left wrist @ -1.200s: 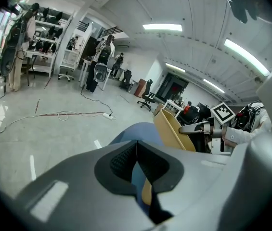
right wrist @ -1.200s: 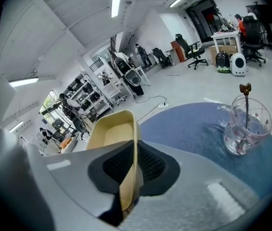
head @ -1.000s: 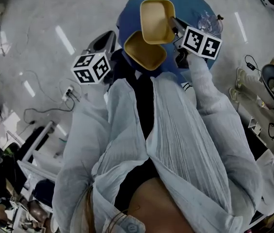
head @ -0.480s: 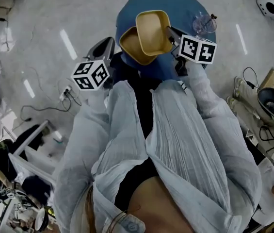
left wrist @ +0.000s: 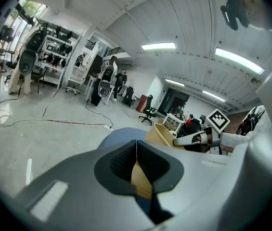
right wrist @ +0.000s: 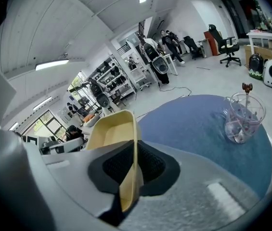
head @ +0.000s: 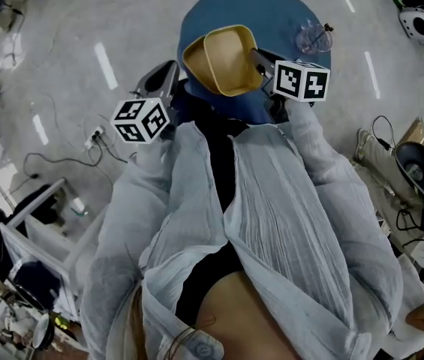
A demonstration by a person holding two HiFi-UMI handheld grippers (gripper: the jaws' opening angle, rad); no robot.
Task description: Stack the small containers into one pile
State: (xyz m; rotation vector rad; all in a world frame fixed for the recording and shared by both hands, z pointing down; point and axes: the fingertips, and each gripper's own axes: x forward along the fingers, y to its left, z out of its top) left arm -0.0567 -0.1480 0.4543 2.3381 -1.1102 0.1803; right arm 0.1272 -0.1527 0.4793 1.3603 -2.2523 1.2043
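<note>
L claw (left wrist: 136, 150) pinches lower container (head: 194, 55), R claw (right wrist: 136, 162) pinches upper container (head: 230, 60): 2 total; 1 glass cup (head: 311, 36).

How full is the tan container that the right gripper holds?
Empty: the container shows a bare tan floor in the head view, nothing inside.

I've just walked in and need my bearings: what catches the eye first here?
The right hand-held gripper pinches the upper container by its rim, overlapping the lower container in the left hand-held gripper, both yellow, above the blue table. A glass jar stands at the table's right.
</note>
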